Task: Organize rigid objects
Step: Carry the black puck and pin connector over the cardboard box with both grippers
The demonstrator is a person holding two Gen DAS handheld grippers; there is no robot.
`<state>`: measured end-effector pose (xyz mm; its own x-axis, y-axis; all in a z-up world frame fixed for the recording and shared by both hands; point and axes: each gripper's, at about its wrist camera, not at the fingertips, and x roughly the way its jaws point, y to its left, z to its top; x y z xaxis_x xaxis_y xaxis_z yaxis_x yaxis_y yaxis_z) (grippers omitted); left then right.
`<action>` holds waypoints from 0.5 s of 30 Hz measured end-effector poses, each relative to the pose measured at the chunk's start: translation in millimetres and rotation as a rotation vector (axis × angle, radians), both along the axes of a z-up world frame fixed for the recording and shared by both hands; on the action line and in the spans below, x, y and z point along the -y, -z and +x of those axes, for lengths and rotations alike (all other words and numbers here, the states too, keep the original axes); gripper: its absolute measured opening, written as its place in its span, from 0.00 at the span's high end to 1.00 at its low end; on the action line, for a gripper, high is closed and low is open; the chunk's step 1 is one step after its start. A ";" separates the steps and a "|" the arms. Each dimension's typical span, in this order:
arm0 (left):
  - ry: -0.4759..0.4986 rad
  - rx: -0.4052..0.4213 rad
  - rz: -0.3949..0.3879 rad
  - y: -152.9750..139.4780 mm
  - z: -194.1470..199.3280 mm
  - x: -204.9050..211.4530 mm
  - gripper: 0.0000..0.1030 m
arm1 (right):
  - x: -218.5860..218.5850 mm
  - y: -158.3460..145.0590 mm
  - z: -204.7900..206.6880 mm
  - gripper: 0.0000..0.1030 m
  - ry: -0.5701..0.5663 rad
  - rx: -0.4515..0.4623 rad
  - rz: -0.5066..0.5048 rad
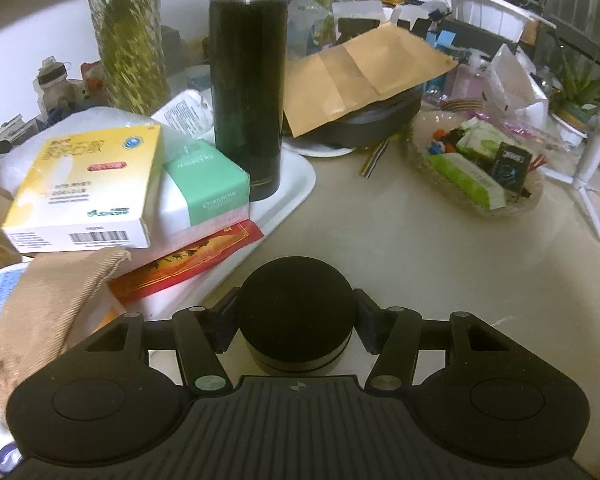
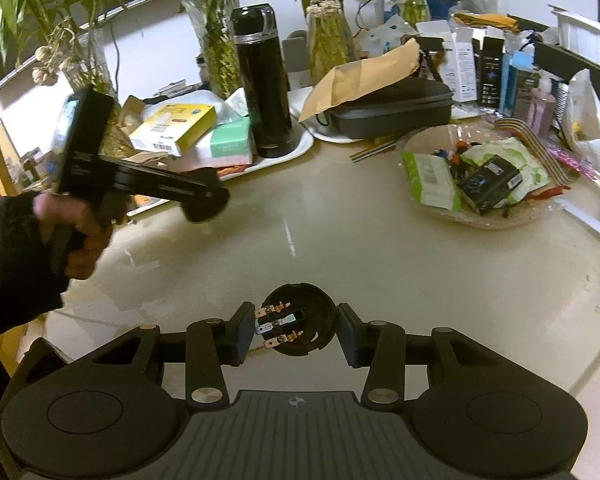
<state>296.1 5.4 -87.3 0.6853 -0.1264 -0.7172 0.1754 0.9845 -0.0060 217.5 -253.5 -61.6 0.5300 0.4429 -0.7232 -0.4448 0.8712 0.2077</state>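
My left gripper (image 1: 296, 322) is shut on a round black puck-shaped part (image 1: 296, 300) and holds it above the beige table, beside the white tray (image 1: 296, 184). In the right wrist view the left gripper (image 2: 204, 200) shows at the left, held by a hand, with the puck between its fingers. My right gripper (image 2: 294, 330) grips a round black socket part (image 2: 300, 320) with copper contacts facing me; its pads touch the part's sides. A tall black thermos (image 1: 248, 92) stands on the tray; it also shows in the right wrist view (image 2: 266, 84).
On the tray lie a yellow box (image 1: 88, 188), a green-and-white box (image 1: 208, 184) and a red packet (image 1: 192, 260). A glass bowl of packets (image 2: 476, 176) sits at right. A black case under a brown envelope (image 2: 384, 104) and plant vases (image 2: 216, 40) stand behind.
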 end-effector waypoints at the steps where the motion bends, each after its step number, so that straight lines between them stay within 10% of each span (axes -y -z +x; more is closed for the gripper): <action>1: 0.000 0.002 0.000 -2.7 -3.1 -0.1 0.45 | 0.0 -0.7 -0.8 0.55 0.006 -0.001 -0.004; 15: 0.006 0.014 0.025 -35.7 -50.7 4.4 0.45 | -5.0 -13.1 -18.0 0.55 0.143 -0.014 -0.076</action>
<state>245.4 1.0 -51.5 0.6948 -0.1123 -0.7104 0.1808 0.9833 0.0214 199.5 -248.5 -48.5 0.5732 0.3075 -0.7596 -0.3125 0.9389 0.1443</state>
